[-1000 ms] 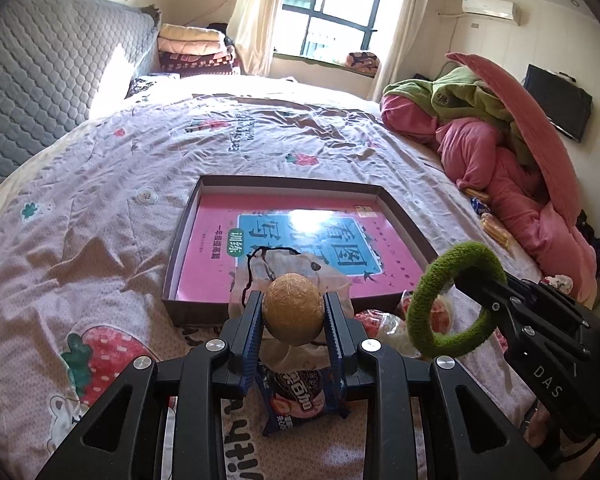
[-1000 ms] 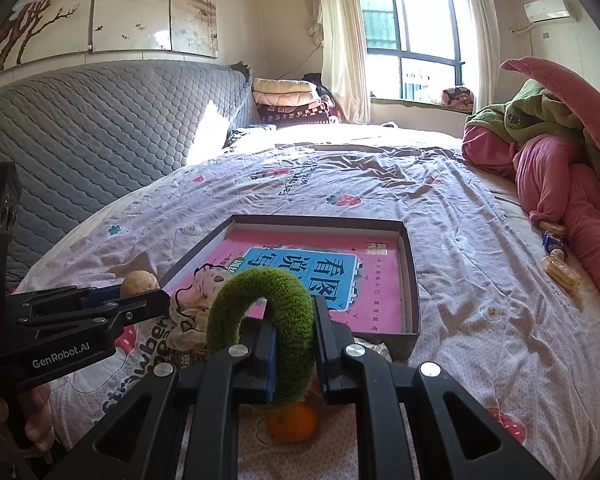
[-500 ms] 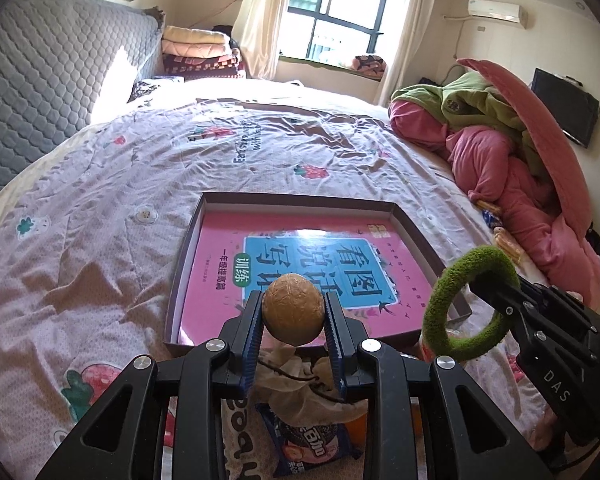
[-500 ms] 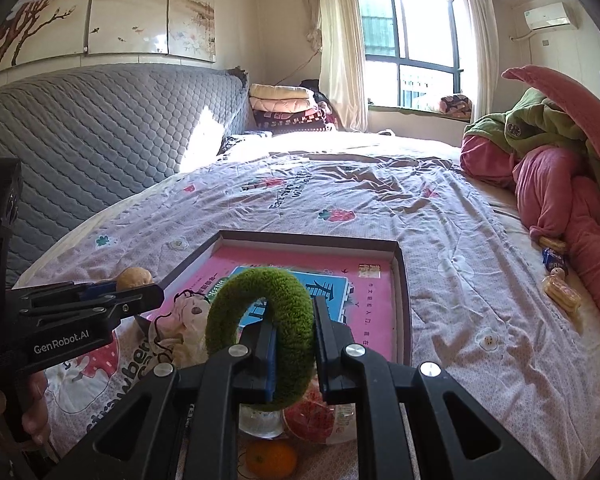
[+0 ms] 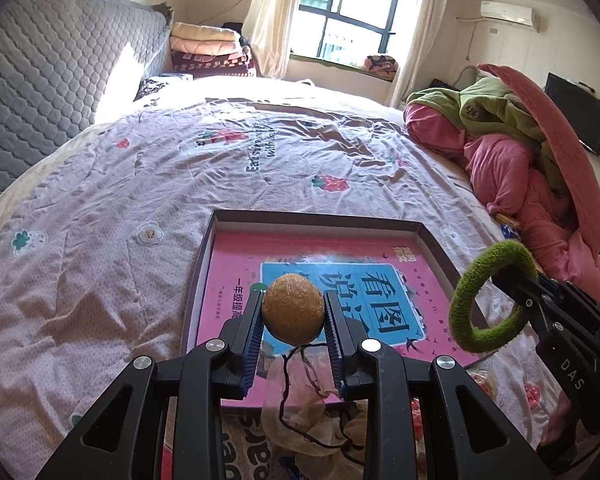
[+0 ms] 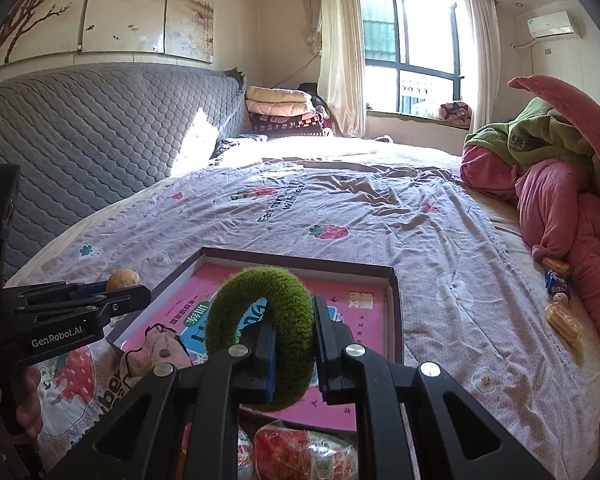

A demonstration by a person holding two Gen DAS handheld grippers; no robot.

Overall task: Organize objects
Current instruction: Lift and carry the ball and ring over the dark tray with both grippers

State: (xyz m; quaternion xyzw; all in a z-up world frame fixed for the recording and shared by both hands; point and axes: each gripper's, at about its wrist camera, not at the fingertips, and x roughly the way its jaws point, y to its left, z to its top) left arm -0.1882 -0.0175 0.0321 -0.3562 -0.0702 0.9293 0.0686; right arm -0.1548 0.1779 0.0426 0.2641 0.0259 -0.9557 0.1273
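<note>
My left gripper (image 5: 293, 316) is shut on a brown walnut (image 5: 292, 312) and holds it above the near part of a shallow brown box (image 5: 316, 218) that holds a pink book (image 5: 236, 256). My right gripper (image 6: 294, 344) is shut on a fuzzy green ring (image 6: 260, 336), held upright over the box's near edge (image 6: 396, 304). The ring also shows in the left wrist view (image 5: 490, 302), and the walnut in the right wrist view (image 6: 123, 279).
A small drawstring pouch (image 5: 312, 408) lies at the box's near edge, with snack packets (image 6: 300, 452) below it. Pink and green bedding (image 5: 512, 136) is piled at the right. Wrapped snacks (image 6: 564, 320) lie beside it. A grey headboard (image 6: 100, 136) runs along the left.
Both grippers have moved forward over the box, each with its object still held. The box and book sit closer and lower in both views.
</note>
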